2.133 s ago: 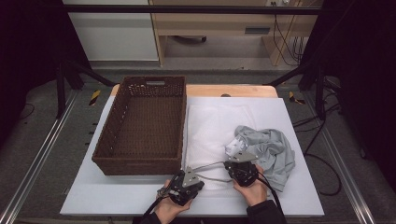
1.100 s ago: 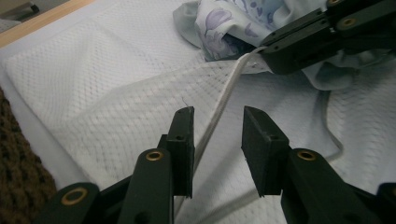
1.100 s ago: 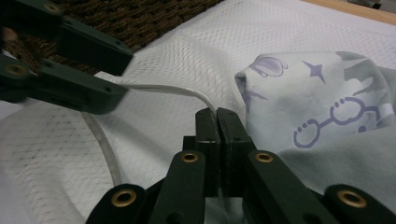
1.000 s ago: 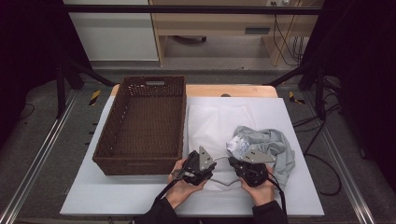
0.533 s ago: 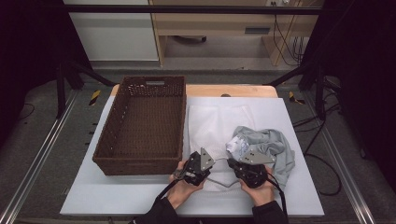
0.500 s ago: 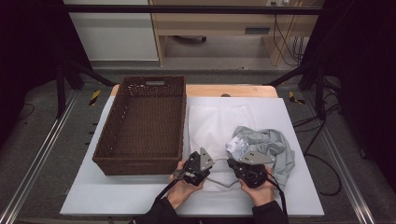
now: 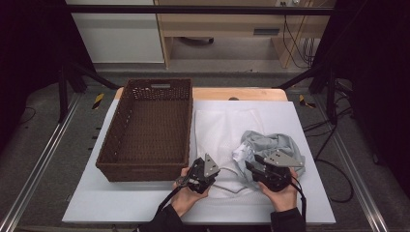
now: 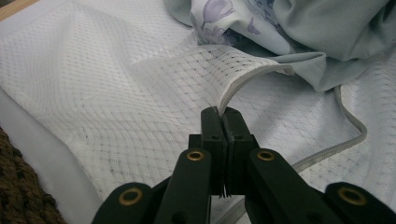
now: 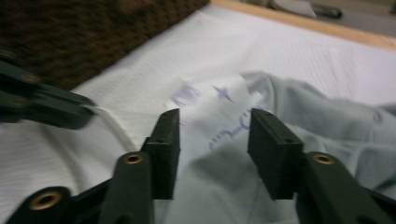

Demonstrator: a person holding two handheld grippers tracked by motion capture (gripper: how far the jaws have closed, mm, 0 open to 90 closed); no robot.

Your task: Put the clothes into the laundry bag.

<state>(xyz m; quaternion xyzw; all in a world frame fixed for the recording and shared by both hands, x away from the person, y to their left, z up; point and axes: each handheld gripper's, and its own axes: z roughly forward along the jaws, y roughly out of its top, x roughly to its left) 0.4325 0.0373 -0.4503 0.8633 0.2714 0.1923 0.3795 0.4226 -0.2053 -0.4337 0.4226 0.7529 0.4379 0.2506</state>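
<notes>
Left gripper (image 8: 223, 113) has its jaws pinched tight on the corded edge of the white mesh bag (image 8: 116, 93), lifting that hem up — the bag lies flat mid-table, at 3 o'clock from the wicker basket (image 7: 145, 130). Right gripper (image 9: 214, 133) is spread wide over the crumpled grey garment (image 9: 289, 112) lying on the bag's right side.

Left gripper (image 7: 194, 175) low at 6 o'clock, jaws pressed together, aimed toward 1 o'clock. Right gripper (image 7: 252, 167) at 5 o'clock, jaws parted, aimed toward 10 o'clock. Forearms enter from bottom edge.
</notes>
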